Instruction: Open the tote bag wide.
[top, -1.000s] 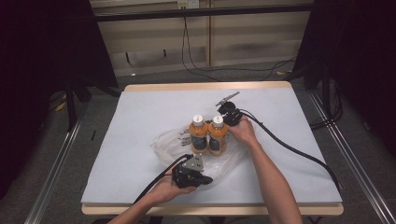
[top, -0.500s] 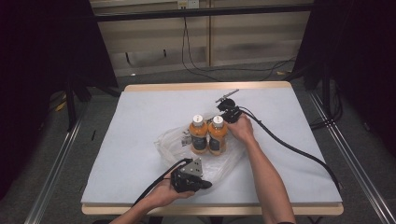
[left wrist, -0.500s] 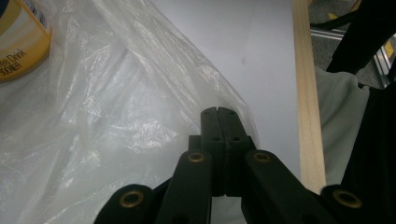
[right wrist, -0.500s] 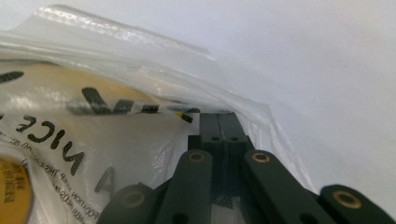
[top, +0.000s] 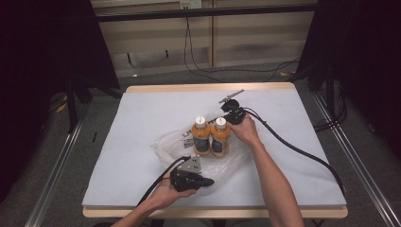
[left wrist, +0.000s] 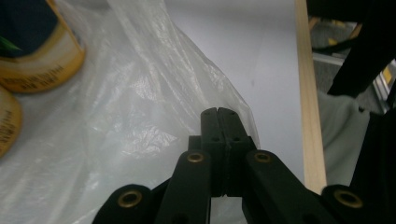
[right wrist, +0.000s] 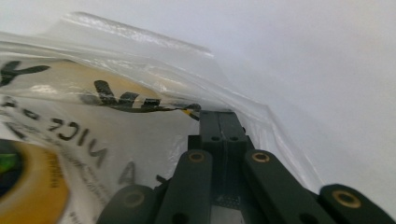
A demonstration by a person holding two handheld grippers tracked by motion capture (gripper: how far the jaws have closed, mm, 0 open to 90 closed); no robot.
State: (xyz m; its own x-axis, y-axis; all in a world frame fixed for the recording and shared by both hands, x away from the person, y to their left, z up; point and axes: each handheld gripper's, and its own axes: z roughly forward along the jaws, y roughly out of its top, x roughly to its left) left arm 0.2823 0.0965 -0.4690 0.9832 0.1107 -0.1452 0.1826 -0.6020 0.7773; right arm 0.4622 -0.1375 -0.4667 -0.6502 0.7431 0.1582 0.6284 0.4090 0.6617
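Two orange juice bottles (top: 211, 137) with white caps stand upright side by side near the middle of the white worktop (top: 142, 118), inside or on a clear plastic bag (top: 227, 163) that lies crumpled around their bases. The work in hand looks like bagging these bottles, or drawing the bag up around them.

The left claw (top: 205, 181) sits at the near edge of the bag, its jaws clenched together; in the left gripper view the tips (left wrist: 218, 114) meet right at the film's edge (left wrist: 154, 93), and it looks as if they pinch a fold of it, though the film is too thin and clear to be sure. The right claw (top: 227, 116) is at the far side, just beside the right-hand bottle, also clenched; in the right gripper view its jaws close at the bag's rim (right wrist: 140, 42), with the printed bottle label (right wrist: 70, 126) showing through the plastic.

The bag is light, limp and slippery; it will crease, slide between the pads and give no support of its own. A firm pinch at the rim, on opposite sides, is the best hold. The bottles look full, so fairly heavy and top-heavy: a sideways tug on the film could tip them. Lifting both sides evenly should keep them upright.
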